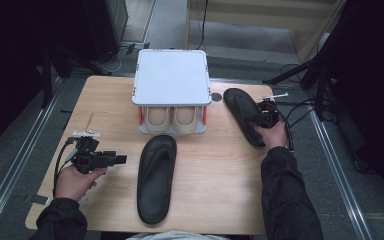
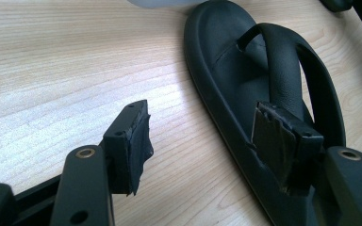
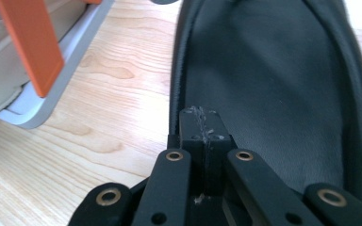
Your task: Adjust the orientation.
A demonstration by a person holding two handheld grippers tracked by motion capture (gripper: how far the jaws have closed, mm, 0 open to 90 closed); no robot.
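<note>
- Left hand rests at about eight o'clock on the wooden table, forearm coming up from the near edge, wrist level.
- Left gripper points toward three o'clock; in the left gripper view its jaws stand wide apart with nothing between them.
- Near sandal, black, lies flat at six o'clock, just off those jaws, toe toward the shoe box.
- That box, grey-lidded with beige shoes in its open front, sits at twelve o'clock.
- Right hand reaches to two o'clock, sleeve angled inward.
- Right gripper has its jaws pressed together at the edge of the far sandal; whether they pinch its rim is hard to tell.
</note>
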